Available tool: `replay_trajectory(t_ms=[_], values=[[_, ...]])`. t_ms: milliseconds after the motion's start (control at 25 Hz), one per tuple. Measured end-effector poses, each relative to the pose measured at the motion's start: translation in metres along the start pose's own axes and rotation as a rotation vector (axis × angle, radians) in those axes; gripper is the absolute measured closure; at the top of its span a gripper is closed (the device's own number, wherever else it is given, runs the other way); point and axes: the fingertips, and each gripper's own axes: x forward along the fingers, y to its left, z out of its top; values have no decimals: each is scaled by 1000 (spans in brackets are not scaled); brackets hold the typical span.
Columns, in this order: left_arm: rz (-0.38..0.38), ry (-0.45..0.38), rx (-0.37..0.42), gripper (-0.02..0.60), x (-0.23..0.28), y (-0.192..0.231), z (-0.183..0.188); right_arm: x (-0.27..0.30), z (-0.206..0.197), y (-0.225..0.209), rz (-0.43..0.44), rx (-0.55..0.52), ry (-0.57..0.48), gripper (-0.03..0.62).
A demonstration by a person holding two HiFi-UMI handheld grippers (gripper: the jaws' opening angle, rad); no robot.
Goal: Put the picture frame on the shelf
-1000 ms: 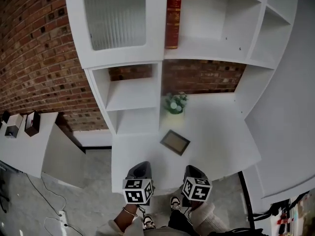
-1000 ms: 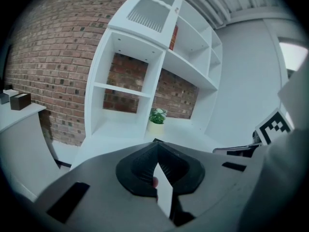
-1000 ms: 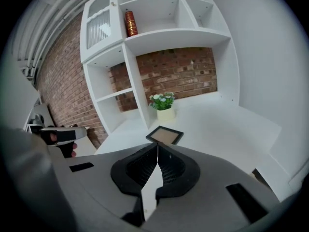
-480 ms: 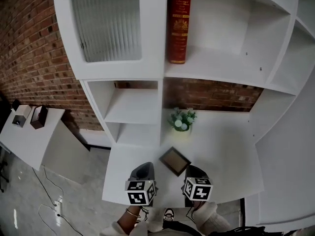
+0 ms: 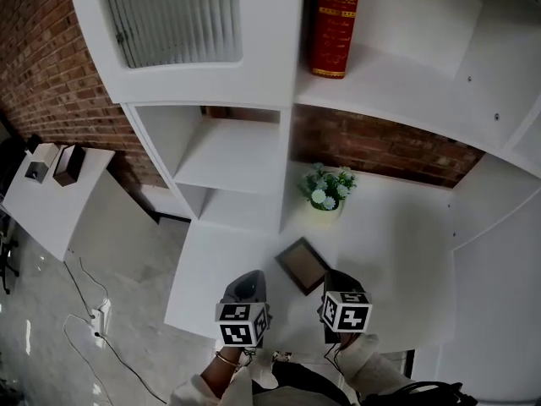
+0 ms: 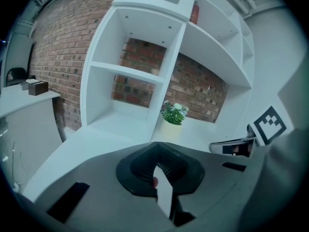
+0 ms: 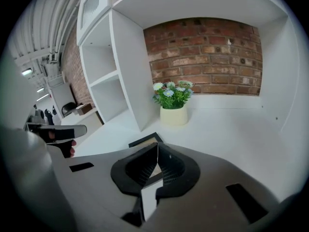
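The picture frame (image 5: 302, 265), dark-rimmed with a brownish face, lies flat on the white desk (image 5: 397, 252) in the head view. Its far corner shows past my right jaws (image 7: 145, 140) in the right gripper view. My right gripper (image 5: 338, 293) hovers just right of the frame's near corner, jaws shut and empty (image 7: 155, 166). My left gripper (image 5: 244, 298) hangs a little left of the frame, jaws also shut with nothing in them (image 6: 161, 170). Neither gripper touches the frame.
A potted plant (image 5: 325, 189) with white flowers stands behind the frame against the brick wall. White open shelves (image 5: 228, 155) rise at the left. A red book (image 5: 336, 24) stands on the upper shelf. A low side counter (image 5: 51, 201) with small boxes lies far left.
The head view has shifted, so the shelf unit and book loom larger. Both grippers now sit closer to the picture frame, the right one beside its near corner. The frame lies unmoved.
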Motion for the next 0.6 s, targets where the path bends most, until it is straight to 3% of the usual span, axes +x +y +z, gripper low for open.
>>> replay_trajectory(t_ms=[600], values=[[34,74,-24,575,53,4,-27,66,-1,-16,139,-128,117,568]])
